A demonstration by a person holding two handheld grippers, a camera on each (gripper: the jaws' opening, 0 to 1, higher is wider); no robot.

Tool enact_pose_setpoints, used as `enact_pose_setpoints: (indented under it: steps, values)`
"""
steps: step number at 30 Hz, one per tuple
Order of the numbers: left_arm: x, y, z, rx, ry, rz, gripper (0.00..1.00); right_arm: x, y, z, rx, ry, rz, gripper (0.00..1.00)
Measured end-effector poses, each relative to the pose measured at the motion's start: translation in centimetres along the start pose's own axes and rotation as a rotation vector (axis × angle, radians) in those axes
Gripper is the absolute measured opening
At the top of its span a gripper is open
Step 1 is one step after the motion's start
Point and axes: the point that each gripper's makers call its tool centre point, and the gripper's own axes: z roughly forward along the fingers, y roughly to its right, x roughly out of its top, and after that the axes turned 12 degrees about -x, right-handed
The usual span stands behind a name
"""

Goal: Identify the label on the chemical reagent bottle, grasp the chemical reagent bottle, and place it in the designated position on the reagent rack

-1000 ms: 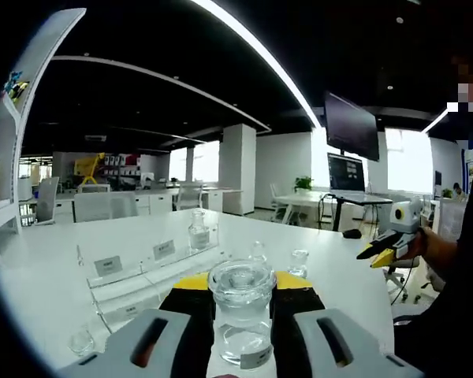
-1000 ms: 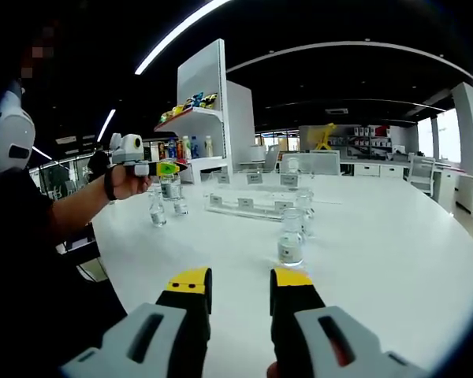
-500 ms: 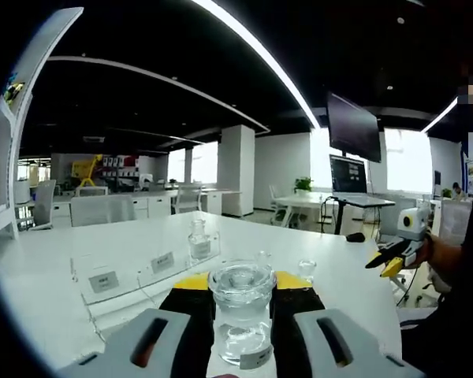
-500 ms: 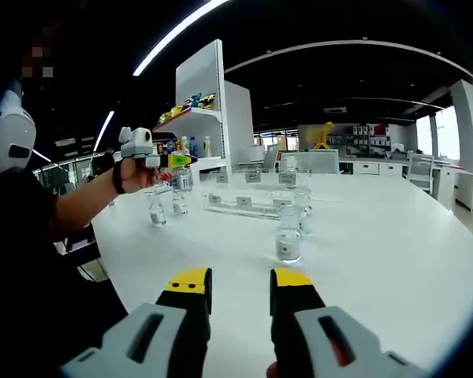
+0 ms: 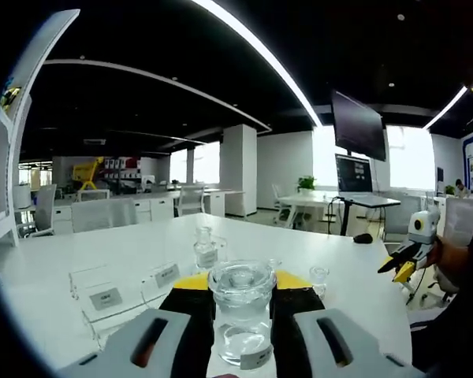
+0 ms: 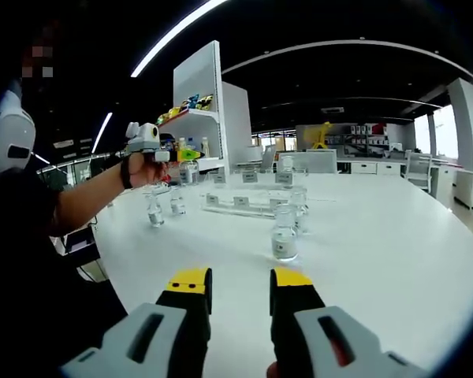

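My left gripper (image 5: 240, 283) is shut on a clear glass reagent bottle (image 5: 241, 311) with a round stopper and a small label low on its front. In the right gripper view that left gripper (image 6: 186, 155) hangs in the air in a person's hand, above the near left end of the clear acrylic reagent rack (image 6: 245, 203). The rack (image 5: 118, 293) carries small white label cards, and one bottle (image 5: 206, 250) stands on it. My right gripper (image 6: 240, 293) is open and low over the white table (image 6: 378, 260), holding nothing. It also shows at the right of the left gripper view (image 5: 400, 264).
Several loose clear bottles stand on the table: one (image 6: 284, 235) ahead of my right gripper, one (image 6: 299, 200) behind it, and two (image 6: 152, 210) at the left near the rack. A white shelf unit (image 6: 201, 102) rises behind. The person's sleeve (image 6: 31, 228) is at the left.
The left gripper has lifted the bottle higher and carried it closer to the rack. The right gripper has hardly moved and stays open.
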Motion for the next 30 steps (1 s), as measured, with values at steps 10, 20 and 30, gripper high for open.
enact_pose_setpoints:
  steps: [10, 20, 30]
  values:
    - [0.4, -2.0, 2.3, 0.022, 0.008, -0.014, 0.27, -0.4, 0.8, -0.2, -0.014, -0.006, 0.011, 0.29]
    - [0.9, -3.4, 3.5, 0.041, -0.001, -0.015, 0.27, -0.5, 1.1, 0.0, -0.016, -0.007, 0.017, 0.28]
    - [1.7, -5.3, 4.8, 0.061, -0.005, -0.017, 0.27, -0.7, 1.5, 0.0, -0.021, -0.011, 0.021, 0.28]
